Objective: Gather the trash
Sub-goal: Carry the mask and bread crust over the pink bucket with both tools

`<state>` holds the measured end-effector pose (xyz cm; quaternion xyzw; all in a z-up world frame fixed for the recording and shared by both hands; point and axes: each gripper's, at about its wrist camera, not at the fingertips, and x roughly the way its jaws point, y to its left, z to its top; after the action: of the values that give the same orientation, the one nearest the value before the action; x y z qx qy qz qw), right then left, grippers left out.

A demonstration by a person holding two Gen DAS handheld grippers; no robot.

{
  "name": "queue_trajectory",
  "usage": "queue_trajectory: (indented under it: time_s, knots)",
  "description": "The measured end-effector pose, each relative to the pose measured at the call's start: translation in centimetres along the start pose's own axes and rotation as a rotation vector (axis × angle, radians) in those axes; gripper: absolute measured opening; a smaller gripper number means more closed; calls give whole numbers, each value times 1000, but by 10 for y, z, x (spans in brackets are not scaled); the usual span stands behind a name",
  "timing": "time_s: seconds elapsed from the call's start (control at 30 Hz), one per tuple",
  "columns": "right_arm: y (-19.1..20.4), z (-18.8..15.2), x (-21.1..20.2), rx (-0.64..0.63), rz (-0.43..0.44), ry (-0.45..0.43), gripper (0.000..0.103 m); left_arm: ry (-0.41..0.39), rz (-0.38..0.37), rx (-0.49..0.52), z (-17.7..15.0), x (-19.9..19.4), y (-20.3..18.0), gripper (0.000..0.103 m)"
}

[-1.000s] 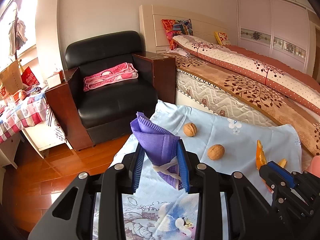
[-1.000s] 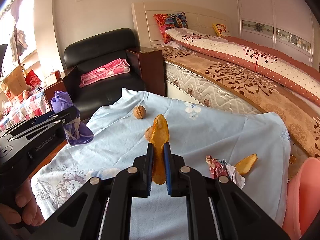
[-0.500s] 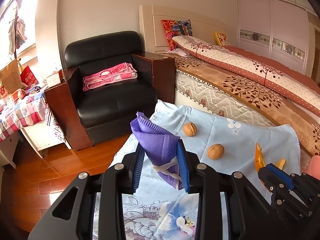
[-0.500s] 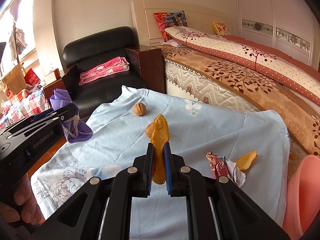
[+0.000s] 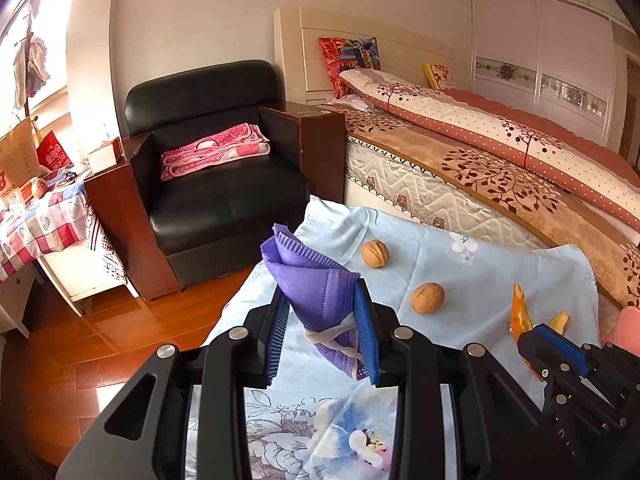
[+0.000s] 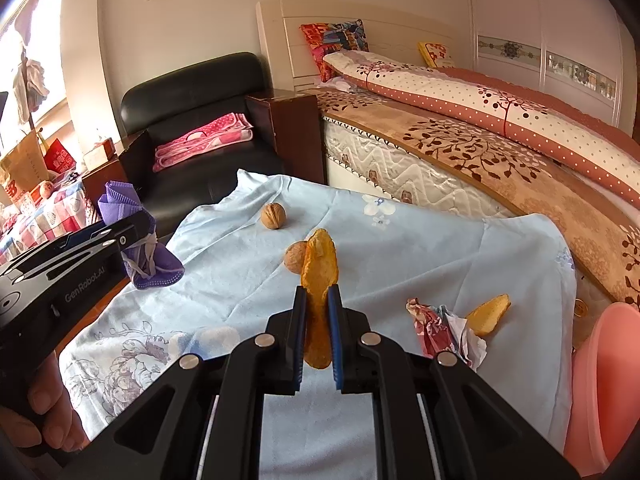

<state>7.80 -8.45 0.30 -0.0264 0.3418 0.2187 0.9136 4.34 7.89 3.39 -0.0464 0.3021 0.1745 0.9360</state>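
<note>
- Orange peel stands upright, clamped between the right gripper fingers, above the blue floral cloth on the bench.
- Purple face mask is pinched between the left gripper fingers, its folded top sticking up past them.
- Two walnuts lie on the cloth beyond the left fingers.
- A crumpled wrapper and a second peel lie right of the right fingers, near a pink bin.
</note>
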Motion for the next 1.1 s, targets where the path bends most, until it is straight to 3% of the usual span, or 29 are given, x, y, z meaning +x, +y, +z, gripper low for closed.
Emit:
queue_trajectory:
  time_s: [1.1]
  knots:
    - [-33, -10, -12, 81, -51, -13, 10, -12, -64, 79, -6, -9, -37, 32]
